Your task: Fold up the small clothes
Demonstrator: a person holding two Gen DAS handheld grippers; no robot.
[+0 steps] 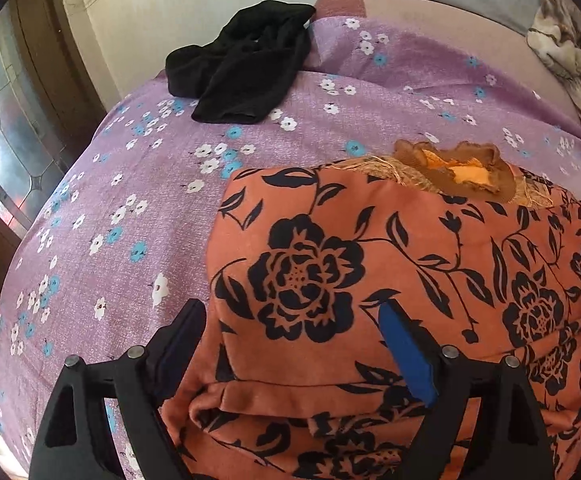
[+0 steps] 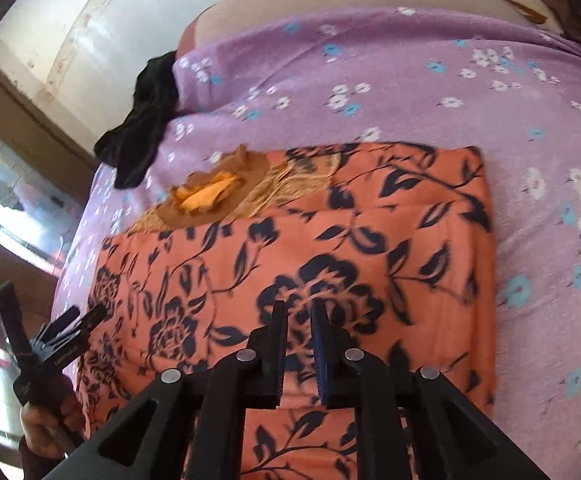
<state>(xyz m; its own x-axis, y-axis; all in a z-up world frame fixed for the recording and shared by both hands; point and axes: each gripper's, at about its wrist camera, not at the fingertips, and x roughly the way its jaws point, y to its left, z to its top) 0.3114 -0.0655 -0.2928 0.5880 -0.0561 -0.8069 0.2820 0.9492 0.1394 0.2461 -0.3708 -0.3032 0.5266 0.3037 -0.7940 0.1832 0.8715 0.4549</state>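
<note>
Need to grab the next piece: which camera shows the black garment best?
Left wrist view: the black garment lies whole and sharp on the purple bedspread. The right wrist view shows it blurred, bunched at the bed's edge.

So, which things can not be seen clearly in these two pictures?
- Orange floral garment: its near part, left wrist view, is covered by the left gripper and cut by the bottom edge.
- Black garment: right wrist view, its far side is hidden behind a fold of the purple sheet.
- Brown collar: right wrist view, blurred.
</note>
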